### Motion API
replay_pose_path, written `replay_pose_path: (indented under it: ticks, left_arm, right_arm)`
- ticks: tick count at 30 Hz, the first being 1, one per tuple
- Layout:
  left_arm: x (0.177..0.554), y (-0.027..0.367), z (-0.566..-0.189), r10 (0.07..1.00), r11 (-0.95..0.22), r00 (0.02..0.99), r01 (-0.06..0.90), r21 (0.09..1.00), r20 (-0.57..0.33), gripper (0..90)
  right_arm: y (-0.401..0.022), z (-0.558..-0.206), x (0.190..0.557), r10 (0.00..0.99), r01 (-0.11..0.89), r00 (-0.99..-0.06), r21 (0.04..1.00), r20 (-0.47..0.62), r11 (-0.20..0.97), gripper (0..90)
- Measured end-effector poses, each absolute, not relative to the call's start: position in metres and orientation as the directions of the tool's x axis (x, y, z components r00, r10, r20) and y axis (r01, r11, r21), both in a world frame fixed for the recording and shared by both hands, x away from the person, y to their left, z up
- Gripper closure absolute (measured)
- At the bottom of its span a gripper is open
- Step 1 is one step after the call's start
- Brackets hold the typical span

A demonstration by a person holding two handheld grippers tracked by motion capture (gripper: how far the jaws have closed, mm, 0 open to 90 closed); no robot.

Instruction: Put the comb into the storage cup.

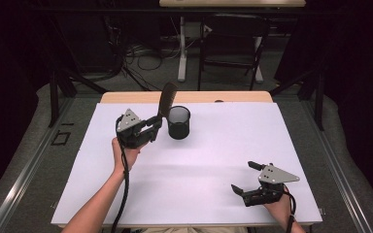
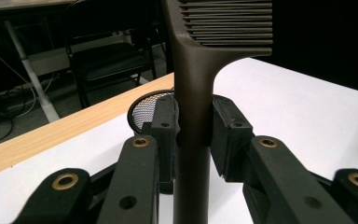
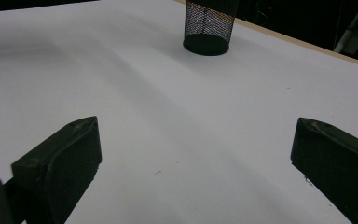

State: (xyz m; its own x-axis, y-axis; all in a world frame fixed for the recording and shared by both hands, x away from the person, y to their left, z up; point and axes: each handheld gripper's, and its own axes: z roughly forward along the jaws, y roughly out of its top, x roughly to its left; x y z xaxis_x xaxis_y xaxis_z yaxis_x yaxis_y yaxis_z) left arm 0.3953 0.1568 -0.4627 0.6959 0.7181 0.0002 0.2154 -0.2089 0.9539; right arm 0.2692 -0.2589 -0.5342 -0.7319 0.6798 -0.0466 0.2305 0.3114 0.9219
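No brand, label or writing can be read on any of the things. The left gripper (image 1: 156, 127) clamps the handle of a dark brown comb (image 1: 166, 99), its pads pressed on both sides of the shaft in the left gripper view (image 2: 193, 126). The comb stands nearly upright, long axis vertical, handle down in the jaws and toothed head up, leaning slightly toward the far edge of the table (image 1: 126, 97). It hangs above the white sheet (image 1: 199, 165), just beside the black mesh cup (image 1: 179, 122), at the cup's left rim. The right gripper (image 1: 245, 178) rests low near the sheet's near right corner, well apart from the cup, jaws spread wide with nothing between them.
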Motion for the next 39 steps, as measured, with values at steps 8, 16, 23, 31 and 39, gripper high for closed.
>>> replay_pose_path:
  ticks: [8,16,23,31,39]
  left_arm:
    - [0.399,0.155,-0.459,0.721,-0.206,0.693,0.209,0.956,0.004,72.8]
    - [0.404,0.155,-0.456,0.728,-0.19,0.686,0.208,0.959,-0.004,72.8]
    - [0.407,0.152,-0.45,0.728,-0.187,0.686,0.198,0.962,0.0,72.7]
    - [0.412,0.149,-0.446,0.729,-0.186,0.685,0.195,0.963,0.002,72.8]
    - [0.416,0.148,-0.444,0.735,-0.175,0.678,0.194,0.965,-0.003,72.8]
  right_arm:
    - [-0.26,-0.533,0.269,0.68,0.228,-0.732,0.922,-0.049,0.312,1.3]
    - [-0.26,-0.533,0.269,0.679,0.23,-0.733,0.921,-0.049,0.315,1.3]
    - [-0.26,-0.533,0.269,0.68,0.229,-0.732,0.922,-0.049,0.312,1.3]
    - [-0.26,-0.534,0.269,0.68,0.229,-0.732,0.922,-0.049,0.313,1.3]
    - [-0.26,-0.533,0.269,0.678,0.229,-0.733,0.921,-0.049,0.314,1.3]
